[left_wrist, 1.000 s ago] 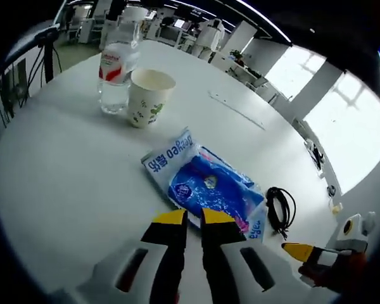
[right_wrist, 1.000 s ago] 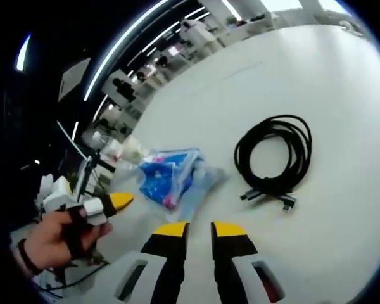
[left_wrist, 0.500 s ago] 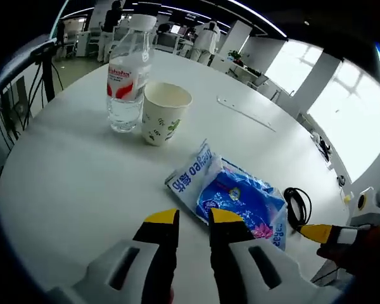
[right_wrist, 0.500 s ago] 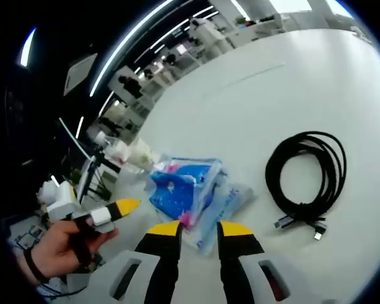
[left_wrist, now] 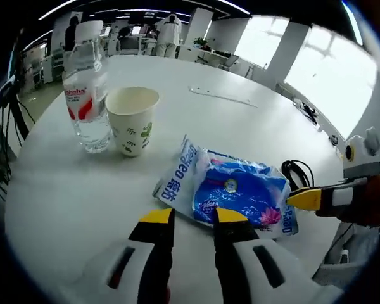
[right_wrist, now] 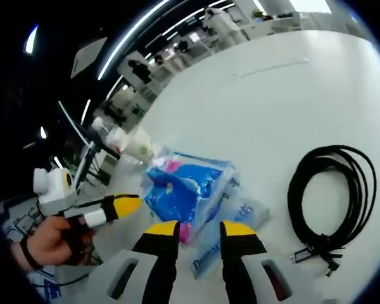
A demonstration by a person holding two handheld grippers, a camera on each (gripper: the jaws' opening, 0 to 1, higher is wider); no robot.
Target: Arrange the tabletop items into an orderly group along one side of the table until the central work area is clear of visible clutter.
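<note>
While both grippers hover:
Counter: round white counter point(left_wrist: 63, 190) in bright open office.
Packet: blue plastic tissue packet point(left_wrist: 231, 193) lies centrally, beside coiled black cable point(right_wrist: 332, 196).
Jaws: both pairs slightly apart, empty.

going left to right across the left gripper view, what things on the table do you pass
water bottle → paper cup → blue tissue pack → coiled black cable, partly hidden behind the pack → right gripper coming in from the right edge
</note>
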